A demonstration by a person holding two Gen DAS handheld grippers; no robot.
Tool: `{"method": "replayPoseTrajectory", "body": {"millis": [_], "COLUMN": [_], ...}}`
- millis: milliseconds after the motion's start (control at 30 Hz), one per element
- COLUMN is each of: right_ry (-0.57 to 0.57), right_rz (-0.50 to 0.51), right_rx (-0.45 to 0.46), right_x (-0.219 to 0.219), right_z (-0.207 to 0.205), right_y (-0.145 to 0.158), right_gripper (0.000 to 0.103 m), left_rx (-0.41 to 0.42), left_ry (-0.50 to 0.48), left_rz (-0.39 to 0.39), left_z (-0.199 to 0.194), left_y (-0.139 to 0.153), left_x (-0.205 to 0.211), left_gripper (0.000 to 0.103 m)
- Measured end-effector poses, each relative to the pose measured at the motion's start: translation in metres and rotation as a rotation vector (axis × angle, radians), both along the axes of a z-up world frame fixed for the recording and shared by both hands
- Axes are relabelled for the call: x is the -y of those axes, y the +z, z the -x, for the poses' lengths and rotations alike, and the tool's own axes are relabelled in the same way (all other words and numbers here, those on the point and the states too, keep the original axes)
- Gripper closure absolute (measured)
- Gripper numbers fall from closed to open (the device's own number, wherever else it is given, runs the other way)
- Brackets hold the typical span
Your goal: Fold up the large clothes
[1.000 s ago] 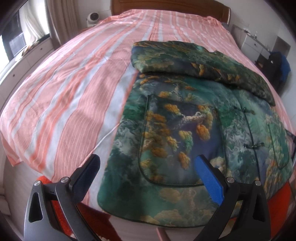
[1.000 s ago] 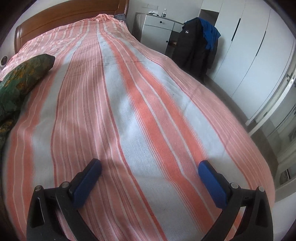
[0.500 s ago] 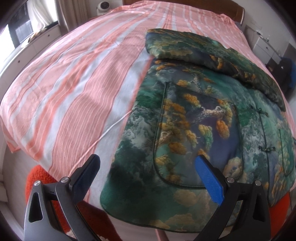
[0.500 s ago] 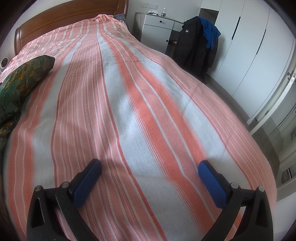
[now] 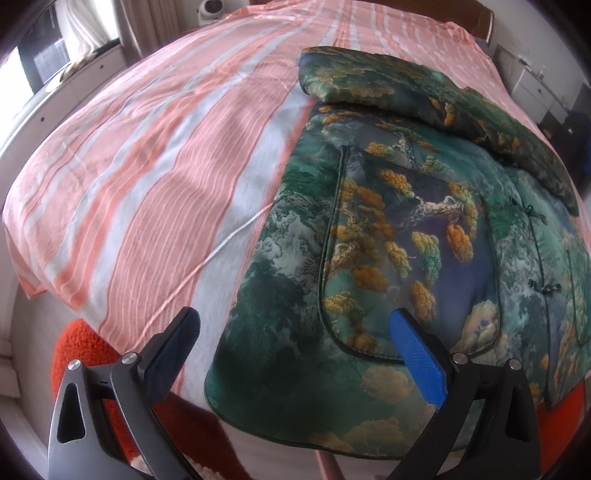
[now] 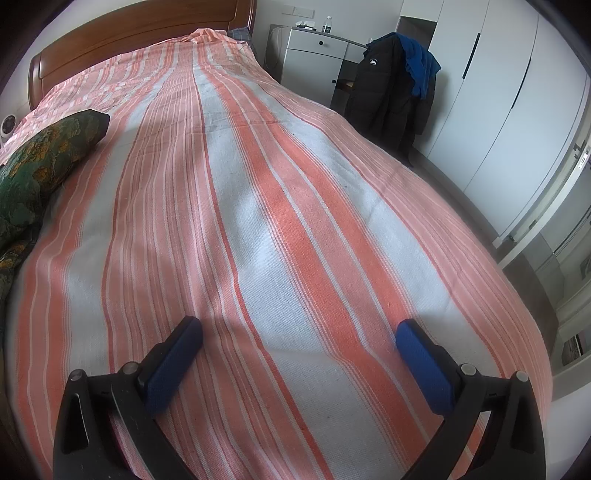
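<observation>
A large green padded jacket (image 5: 399, 236) with gold and blue landscape print lies flat on the striped bed (image 5: 155, 155), front up, its hem hanging over the near edge. One sleeve (image 5: 424, 96) is folded across the upper part. My left gripper (image 5: 295, 332) is open and empty, hovering just above the jacket's lower left corner. My right gripper (image 6: 299, 336) is open and empty over bare striped sheet (image 6: 258, 206). The folded sleeve (image 6: 48, 147) shows at the far left of the right wrist view.
An orange fuzzy thing (image 5: 81, 354) sits below the bed's near edge. A wooden headboard (image 6: 140, 33), a white nightstand (image 6: 317, 55), a dark coat on a chair (image 6: 395, 88) and white wardrobes (image 6: 509, 110) stand around the bed.
My left gripper has moved closer to the jacket's lower left corner and lower over it. My right gripper has barely moved.
</observation>
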State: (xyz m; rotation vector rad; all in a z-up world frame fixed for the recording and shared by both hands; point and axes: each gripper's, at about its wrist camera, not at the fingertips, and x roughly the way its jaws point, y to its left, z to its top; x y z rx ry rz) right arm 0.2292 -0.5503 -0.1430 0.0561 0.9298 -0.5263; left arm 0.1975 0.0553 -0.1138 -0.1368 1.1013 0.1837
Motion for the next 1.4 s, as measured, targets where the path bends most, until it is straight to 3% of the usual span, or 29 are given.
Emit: {"method": "replayPoseTrajectory", "body": {"millis": [967, 1400], "right_ry": [0.000, 0.000], "right_rz": [0.000, -0.001], "right_rx": [0.000, 0.000], "right_x": [0.000, 0.000], "right_z": [0.000, 0.000], "right_y": [0.000, 0.000], "right_gripper": [0.000, 0.000], "left_rx": [-0.003, -0.005], "left_ry": [0.010, 0.047], "left_rz": [-0.029, 0.004], "left_z": [0.007, 0.011], "left_y": [-0.001, -0.004], "left_x": [-0.002, -0.013], "left_gripper": [0.001, 0.001]}}
